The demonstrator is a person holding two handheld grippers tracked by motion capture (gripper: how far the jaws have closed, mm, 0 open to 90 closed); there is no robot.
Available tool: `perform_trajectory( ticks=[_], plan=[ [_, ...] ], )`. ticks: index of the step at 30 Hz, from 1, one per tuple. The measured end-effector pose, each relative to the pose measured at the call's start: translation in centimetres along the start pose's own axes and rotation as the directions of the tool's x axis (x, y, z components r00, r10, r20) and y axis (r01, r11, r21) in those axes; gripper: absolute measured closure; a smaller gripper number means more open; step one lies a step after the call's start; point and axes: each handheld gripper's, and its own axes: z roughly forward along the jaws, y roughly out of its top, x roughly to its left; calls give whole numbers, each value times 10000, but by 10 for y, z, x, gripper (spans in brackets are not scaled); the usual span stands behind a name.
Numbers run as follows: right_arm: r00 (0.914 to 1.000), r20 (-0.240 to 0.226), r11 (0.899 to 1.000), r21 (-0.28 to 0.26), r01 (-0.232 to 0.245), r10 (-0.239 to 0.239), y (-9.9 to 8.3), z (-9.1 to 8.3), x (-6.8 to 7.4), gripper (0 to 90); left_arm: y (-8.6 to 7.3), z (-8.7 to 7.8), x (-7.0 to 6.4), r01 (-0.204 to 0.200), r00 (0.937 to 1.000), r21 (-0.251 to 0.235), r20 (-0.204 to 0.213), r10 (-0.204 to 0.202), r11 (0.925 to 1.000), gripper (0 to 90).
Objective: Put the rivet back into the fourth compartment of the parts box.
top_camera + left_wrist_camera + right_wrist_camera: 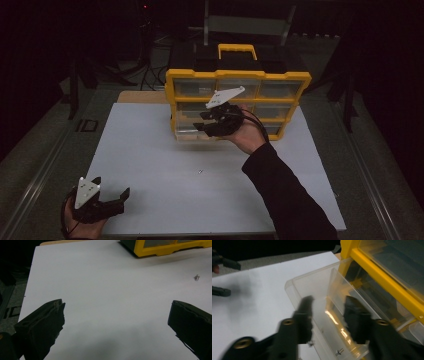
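Observation:
A yellow organizer (238, 75) with clear drawers stands at the back of the white table (150, 150). One clear drawer (312, 287) is pulled out from its lower left. My right gripper (328, 307) is at this drawer, its jaws partly apart and blurred, with a clear drawer wall between them. In the high view the right gripper (200, 120) sits against the organizer's front. A small screw (339, 351) lies inside the drawer. My left gripper (111, 185) rests near the table's front left corner, wide open over bare table (116, 308). Its jaws also appear far off in the right gripper view (229, 277).
A single small screw (200, 171) lies loose on the white table between the two grippers, also seen in the left gripper view (197, 277). A person's dark sleeve (285, 195) crosses the table's right front. Dark floor and stands surround the table.

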Motion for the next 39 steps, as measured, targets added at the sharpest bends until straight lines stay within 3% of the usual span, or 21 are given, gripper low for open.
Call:
perform_trajectory(
  ticks=[7,13,21,22,27,32,39],
  plan=[
    [9998,-189,9998,-185,109,-112,0,-8,5,289,0,0,0,-13,10000,27,10,13,10000,14],
    [9984,-419,9993,-48,372,-373,-1,-12,14,226,0,0,0,-16,10000,34,16,16,10000,14],
    [9920,-770,9947,151,1015,-1001,-3,-14,27,213,0,1,-1,-28,10000,42,12,28,10000,14],
    [9889,-831,9918,254,1256,-1231,-3,-13,31,212,0,0,0,-32,10000,45,6,32,10000,14],
    [9816,-1216,9865,534,1545,-1472,-4,-11,39,201,0,0,0,-29,10000,45,14,29,10000,14],
    [9712,-1431,9734,1008,2057,-1904,-6,-7,48,201,0,0,0,-20,10000,25,12,20,10000,14],
    [9626,-1692,9582,1580,2384,-2116,-11,-1,52,218,0,0,0,-23,10000,23,3,23,10000,14]
  ],
)
